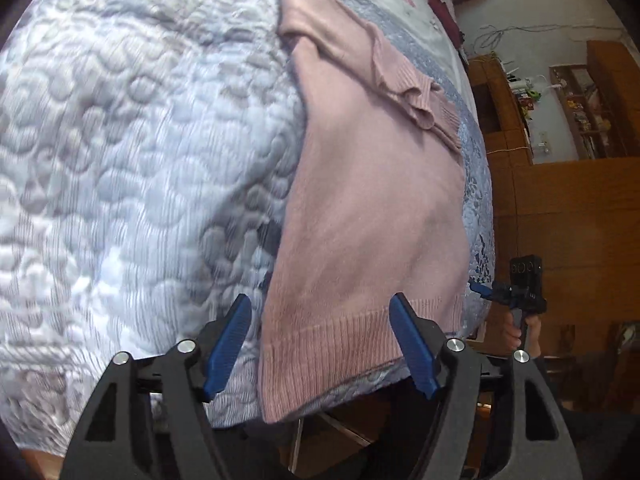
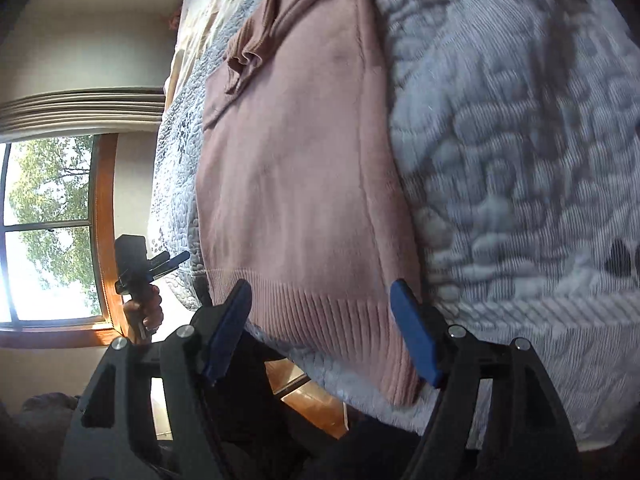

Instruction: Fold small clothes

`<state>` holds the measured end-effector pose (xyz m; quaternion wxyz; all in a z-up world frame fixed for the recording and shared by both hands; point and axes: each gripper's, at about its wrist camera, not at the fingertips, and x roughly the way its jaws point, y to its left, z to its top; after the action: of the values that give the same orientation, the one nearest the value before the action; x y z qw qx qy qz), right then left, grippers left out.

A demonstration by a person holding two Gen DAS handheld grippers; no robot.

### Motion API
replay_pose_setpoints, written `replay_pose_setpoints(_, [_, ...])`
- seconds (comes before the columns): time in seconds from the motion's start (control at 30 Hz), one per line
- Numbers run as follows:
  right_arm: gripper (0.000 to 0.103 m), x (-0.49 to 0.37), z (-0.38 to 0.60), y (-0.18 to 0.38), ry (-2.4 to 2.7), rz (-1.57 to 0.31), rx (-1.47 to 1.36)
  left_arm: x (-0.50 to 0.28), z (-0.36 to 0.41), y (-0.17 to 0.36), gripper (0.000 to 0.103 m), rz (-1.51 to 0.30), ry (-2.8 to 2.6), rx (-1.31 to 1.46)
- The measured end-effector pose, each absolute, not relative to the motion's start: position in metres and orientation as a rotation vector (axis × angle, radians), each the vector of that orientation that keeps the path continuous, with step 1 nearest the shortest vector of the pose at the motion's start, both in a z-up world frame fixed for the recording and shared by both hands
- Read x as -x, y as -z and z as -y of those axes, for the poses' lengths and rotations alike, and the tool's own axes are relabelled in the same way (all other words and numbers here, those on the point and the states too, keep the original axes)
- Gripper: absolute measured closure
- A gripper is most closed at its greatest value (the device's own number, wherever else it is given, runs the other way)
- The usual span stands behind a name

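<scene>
On quilted bedspread (image 1: 120, 160), pink sweater (image 1: 372, 208), both tongs spread, window (image 2: 48, 232) behind.

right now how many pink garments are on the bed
1: a pink sweater lies flat on the quilted bedspread, ribbed hem toward both grippers, one sleeve folded across its upper body. Others may lie out of view.

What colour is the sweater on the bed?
Dusty pink sweater, plain knit with a ribbed hem; clearest in the right wrist view.

No readable text, labels, brands or nos. in either view. Shelf (image 1: 580, 108) items too small/blurred to make out; nothing printed on sweater (image 1: 360, 216) or quilt (image 1: 140, 160).
</scene>
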<state>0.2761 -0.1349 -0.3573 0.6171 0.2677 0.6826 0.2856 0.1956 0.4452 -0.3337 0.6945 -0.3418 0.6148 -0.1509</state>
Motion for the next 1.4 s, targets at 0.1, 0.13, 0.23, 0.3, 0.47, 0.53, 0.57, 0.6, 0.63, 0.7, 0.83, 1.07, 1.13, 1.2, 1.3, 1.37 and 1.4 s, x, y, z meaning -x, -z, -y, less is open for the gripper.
replay_pose_setpoints(0.1, [0.031, -0.252, 0.149, 0.37, -0.614, -1.602, -0.657, -0.175, -0.443, 0.353, 0.031, -1.425, 0.332, 0.806])
replay_pose_setpoints(0.13, [0.031, -0.247, 0.153, 0.375, -0.599, -1.612, -0.662, -0.17, -0.443, 0.359, 0.031, -1.437, 0.334, 0.834])
replay_pose_setpoints(0.23, [0.033, -0.237, 0.153, 0.386, -0.588, -1.637, -0.673, -0.165, -0.441, 0.377, 0.031, -1.483, 0.315, 0.88])
replay_pose_setpoints(0.3, [0.033, -0.234, 0.151, 0.388, -0.596, -1.635, -0.685, -0.164, -0.438, 0.386, 0.031, -1.506, 0.329, 0.92])
replay_pose_setpoints(0.47, [0.034, -0.232, 0.14, 0.392, -0.598, -1.642, -0.652, -0.166, -0.424, 0.4, 0.027, -1.549, 0.341, 0.947])
replay_pose_setpoints(0.53, [0.034, -0.232, 0.137, 0.395, -0.594, -1.651, -0.652, -0.166, -0.417, 0.4, 0.027, -1.555, 0.347, 0.958])
replay_pose_setpoints(0.57, [0.034, -0.232, 0.137, 0.395, -0.597, -1.652, -0.654, -0.163, -0.413, 0.4, 0.028, -1.562, 0.37, 0.966])
replay_pose_setpoints(0.6, [0.034, -0.232, 0.136, 0.395, -0.604, -1.654, -0.658, -0.163, -0.407, 0.399, 0.029, -1.57, 0.39, 0.962])
replay_pose_setpoints(0.63, [0.034, -0.232, 0.134, 0.395, -0.611, -1.656, -0.663, -0.162, -0.402, 0.396, 0.029, -1.572, 0.397, 0.936])
replay_pose_setpoints(0.7, [0.034, -0.232, 0.133, 0.397, -0.618, -1.659, -0.667, -0.16, -0.399, 0.396, 0.029, -1.574, 0.397, 0.913])
replay_pose_setpoints(0.83, [0.043, -0.232, 0.129, 0.402, -0.622, -1.664, -0.688, -0.152, -0.409, 0.407, 0.08, -1.572, 0.368, 0.974])
replay_pose_setpoints(1.07, [0.094, -0.222, 0.133, 0.395, -0.628, -1.638, -0.668, -0.133, -0.421, 0.4, 0.095, -1.487, 0.351, 1.082])
replay_pose_setpoints(1.13, [0.095, -0.219, 0.137, 0.38, -0.64, -1.588, -0.698, -0.127, -0.426, 0.39, 0.095, -1.437, 0.353, 1.12])
replay_pose_setpoints(1.2, [0.095, -0.216, 0.14, 0.36, -0.663, -1.528, -0.731, -0.128, -0.426, 0.375, 0.095, -1.377, 0.365, 1.15])
replay_pose_setpoints(1.3, [0.095, -0.216, 0.143, 0.327, -0.692, -1.437, -0.764, -0.127, -0.428, 0.347, 0.096, -1.292, 0.391, 1.17])
replay_pose_setpoints(1.37, [0.095, -0.218, 0.143, 0.308, -0.709, -1.392, -0.778, -0.129, -0.429, 0.329, 0.096, -1.24, 0.408, 1.183])
replay_pose_setpoints(1.4, [0.095, -0.219, 0.143, 0.3, -0.719, -1.372, -0.784, -0.131, -0.43, 0.32, 0.096, -1.217, 0.416, 1.187])
